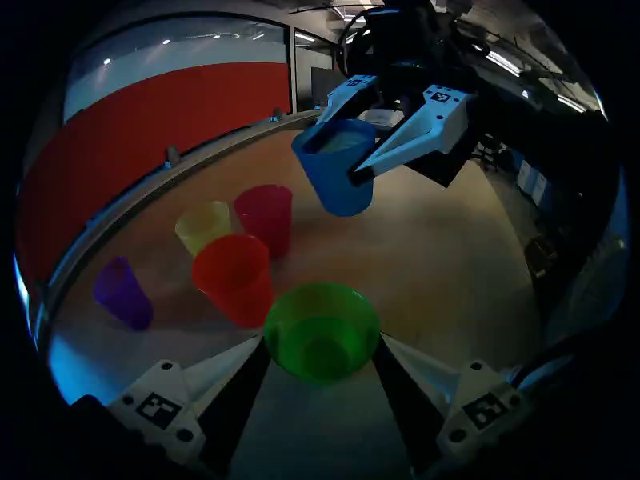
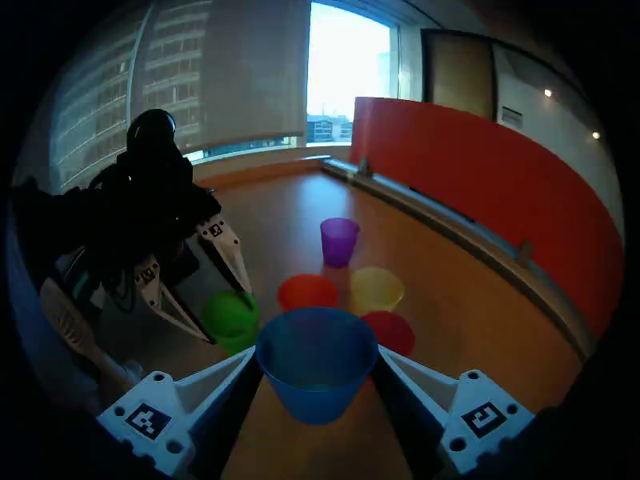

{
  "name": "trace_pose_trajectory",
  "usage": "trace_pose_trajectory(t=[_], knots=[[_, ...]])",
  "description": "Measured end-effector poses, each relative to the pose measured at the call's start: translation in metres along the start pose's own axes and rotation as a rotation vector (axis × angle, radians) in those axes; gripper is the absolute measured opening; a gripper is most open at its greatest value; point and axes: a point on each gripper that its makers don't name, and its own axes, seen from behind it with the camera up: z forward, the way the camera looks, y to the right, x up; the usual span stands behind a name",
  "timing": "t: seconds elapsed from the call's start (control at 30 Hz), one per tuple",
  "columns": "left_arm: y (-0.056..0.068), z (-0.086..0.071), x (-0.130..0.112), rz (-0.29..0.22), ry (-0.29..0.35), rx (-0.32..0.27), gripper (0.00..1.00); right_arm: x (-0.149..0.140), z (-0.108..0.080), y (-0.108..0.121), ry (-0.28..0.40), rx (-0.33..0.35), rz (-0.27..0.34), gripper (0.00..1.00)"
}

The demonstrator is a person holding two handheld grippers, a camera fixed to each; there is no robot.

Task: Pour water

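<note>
Left gripper view: coded square markers (image 1: pixel 158 410) on the fingers (image 1: pixel 214 373). Lower centre, left hand-held gripper (image 1: pixel 322 344) pinching a translucent green cup (image 1: pixel 322 332) from both sides. Upper centre, right hand-held gripper (image 1: pixel 340 148) clamped on a blue cup (image 1: pixel 336 172) over the table (image 1: pixel 448 256); contents hard to make out. Right gripper view: blue cup (image 2: pixel 317 368) lower centre, green cup (image 2: pixel 230 320) left of centre, both gripped.

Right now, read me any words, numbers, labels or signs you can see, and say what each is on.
None: no text can be read.
Square black-and-white markers on the right tongs and left tongs: coded patterns, not words.
The blue cup and green cup show no print.
</note>
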Motion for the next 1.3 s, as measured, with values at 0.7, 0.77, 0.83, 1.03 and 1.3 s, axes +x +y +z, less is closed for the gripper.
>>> trace_pose_trajectory(t=[0.7, 0.77, 0.83, 1.03, 1.3], knots=[[0.006, -0.008, -0.003, 0.006, 0.002, -0.028, 0.99, -0.015, 0.024, -0.013, -0.008, 0.024, 0.011, 0.91], [0.006, -0.009, -0.004, 0.012, -0.001, -0.023, 0.99, -0.016, 0.027, -0.014, -0.005, 0.025, 0.015, 0.91], [0.006, -0.01, -0.005, 0.015, -0.005, -0.021, 1.0, -0.018, 0.03, -0.014, -0.004, 0.027, 0.019, 0.91], [0.005, -0.014, -0.011, 0.013, -0.021, -0.013, 1.0, -0.029, 0.041, -0.016, -0.014, 0.035, 0.037, 0.91], [0.004, -0.017, -0.02, 0.013, -0.044, -0.001, 0.99, -0.045, 0.054, -0.019, -0.046, 0.042, 0.044, 0.91]])
